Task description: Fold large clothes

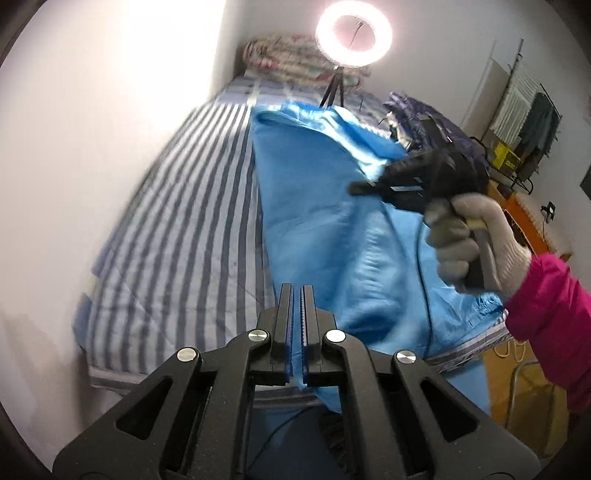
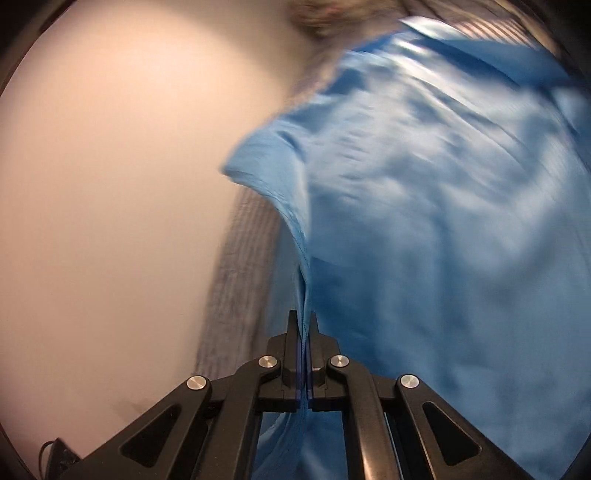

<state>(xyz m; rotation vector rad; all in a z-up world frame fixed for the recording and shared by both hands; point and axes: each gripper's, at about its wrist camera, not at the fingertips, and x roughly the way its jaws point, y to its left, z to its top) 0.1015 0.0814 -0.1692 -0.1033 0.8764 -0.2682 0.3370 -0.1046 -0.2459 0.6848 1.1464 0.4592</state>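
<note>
A large blue garment [image 1: 325, 206] lies lengthwise on a blue-and-white striped bed [image 1: 177, 229]. My left gripper [image 1: 297, 291] is shut on the garment's near edge, with blue cloth showing between its jaws. My right gripper [image 1: 364, 188], held by a gloved hand in a pink sleeve, is over the garment's right side with cloth lifted at it. In the right wrist view the right gripper [image 2: 303, 317] is shut on a fold of the garment [image 2: 443, 206], which fills the right half, blurred.
A white wall [image 1: 92, 129] runs along the bed's left side. A lit ring light [image 1: 352, 35] on a tripod stands at the bed's far end, with patterned bedding [image 1: 280, 55] behind and a dark purple garment [image 1: 432, 118] at right. An orange table [image 1: 517, 210] stands right.
</note>
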